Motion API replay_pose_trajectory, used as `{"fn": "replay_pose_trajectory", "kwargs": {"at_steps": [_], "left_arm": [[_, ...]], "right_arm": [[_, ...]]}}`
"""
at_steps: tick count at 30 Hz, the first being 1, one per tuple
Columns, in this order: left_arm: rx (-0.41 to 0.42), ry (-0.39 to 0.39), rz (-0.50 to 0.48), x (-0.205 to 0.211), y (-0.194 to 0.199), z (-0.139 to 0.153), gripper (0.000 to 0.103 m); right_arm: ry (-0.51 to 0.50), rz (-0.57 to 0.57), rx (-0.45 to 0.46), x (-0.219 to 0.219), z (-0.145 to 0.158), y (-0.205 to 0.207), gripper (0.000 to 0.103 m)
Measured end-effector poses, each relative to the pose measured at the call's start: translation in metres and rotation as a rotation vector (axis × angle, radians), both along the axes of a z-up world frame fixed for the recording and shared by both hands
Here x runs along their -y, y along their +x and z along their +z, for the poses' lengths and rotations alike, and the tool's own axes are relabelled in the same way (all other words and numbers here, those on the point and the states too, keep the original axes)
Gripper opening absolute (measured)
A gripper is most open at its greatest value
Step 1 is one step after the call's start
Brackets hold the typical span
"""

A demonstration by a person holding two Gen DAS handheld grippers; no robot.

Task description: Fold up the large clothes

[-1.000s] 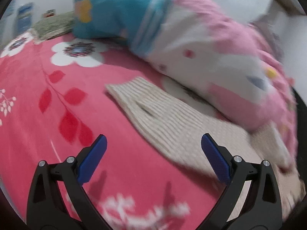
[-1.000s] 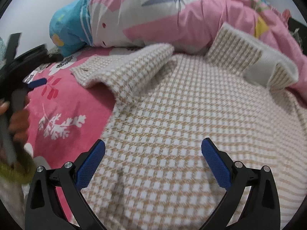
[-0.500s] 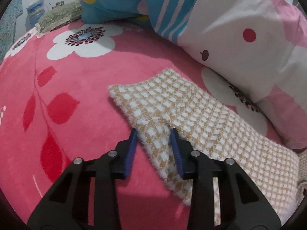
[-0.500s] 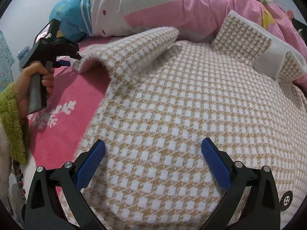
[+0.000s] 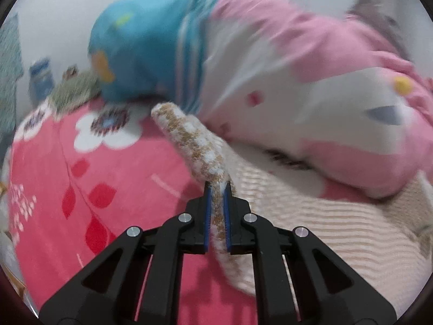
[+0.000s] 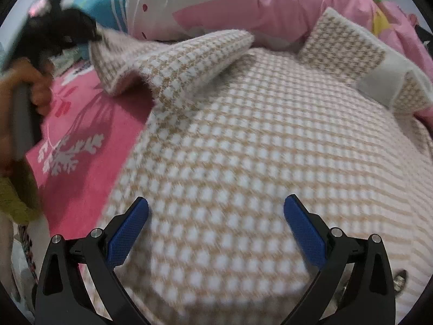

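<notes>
Sleeve fold: our left hand-held gripper (image 5: 217, 189) has just closed, pinching the sweater (image 6: 243, 149) sleeve (image 5: 189, 140); right hand-held gripper (image 6: 215, 208) gapes empty. Next, carry it across the body.

Pink flowered bed cover (image 5: 113, 178) under checked beige garment (image 6: 243, 162), pink-and-blue rolled quilt (image 5: 270, 81) at its far edge

The sweater (image 6: 243, 162) lies spread on the bed (image 6: 89, 124), and everything else is placed from it. The duvet (image 6: 284, 8) is heaped behind it. Its sleeve (image 6: 173, 54) folds up at its far left corner, above the bed. Below its near edge hovers the right hand-held gripper (image 6: 216, 224).
</notes>
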State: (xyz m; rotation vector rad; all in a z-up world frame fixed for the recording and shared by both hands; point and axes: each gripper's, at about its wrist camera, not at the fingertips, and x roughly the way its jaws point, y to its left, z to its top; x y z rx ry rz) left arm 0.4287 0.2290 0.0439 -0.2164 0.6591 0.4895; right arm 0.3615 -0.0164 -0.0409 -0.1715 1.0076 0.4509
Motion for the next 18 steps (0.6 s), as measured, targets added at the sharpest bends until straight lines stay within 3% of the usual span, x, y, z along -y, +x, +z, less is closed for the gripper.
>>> {"fn": "replay_pose_trajectory", "kwargs": {"at_steps": [5, 10, 12, 15, 18], "left_arm": [[0.090, 0.132, -0.178, 0.096, -0.021, 0.058, 0.007], [0.135, 0.138, -0.438, 0.221, -0.043, 0.090, 0.007], [0.113, 0.121, -0.530, 0.265, -0.047, 0.087, 0.007], [0.031, 0.074, -0.644, 0.330, -0.049, 0.056, 0.009], [-0.092, -0.060, -0.715, 0.361, -0.043, 0.011, 0.014]], "right_arm": [[0.062, -0.041, 0.098, 0.049, 0.045, -0.043, 0.098], [0.096, -0.119, 0.229, 0.138, 0.089, -0.109, 0.098], [0.097, -0.153, 0.244, 0.168, 0.094, -0.123, 0.098], [0.089, -0.229, 0.231, 0.218, 0.090, -0.151, 0.098], [0.079, -0.295, 0.203, 0.256, 0.078, -0.171, 0.098]]}}
